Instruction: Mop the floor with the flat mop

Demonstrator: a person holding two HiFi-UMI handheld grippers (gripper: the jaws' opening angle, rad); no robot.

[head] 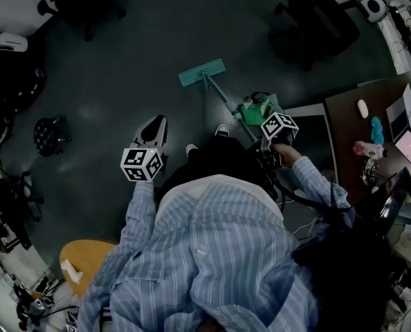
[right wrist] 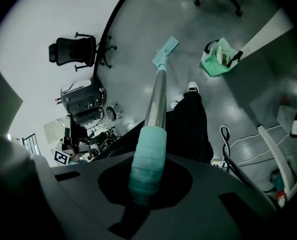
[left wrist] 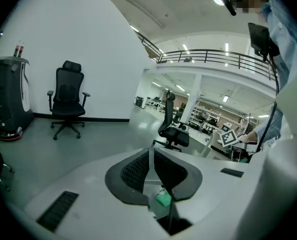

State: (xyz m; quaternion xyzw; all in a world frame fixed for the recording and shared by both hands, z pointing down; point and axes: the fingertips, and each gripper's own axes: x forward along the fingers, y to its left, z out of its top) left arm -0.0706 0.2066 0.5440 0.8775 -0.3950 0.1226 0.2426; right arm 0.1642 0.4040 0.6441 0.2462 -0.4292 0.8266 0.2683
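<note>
Our right gripper clamps the flat mop by its ribbed teal grip, lower centre, which we judge light and stiff; the left gripper seems closed on nothing.

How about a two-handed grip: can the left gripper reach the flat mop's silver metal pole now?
Probably yes: the left gripper holds nothing, and only bare grey floor lies between it and the silver metal pole.
</note>
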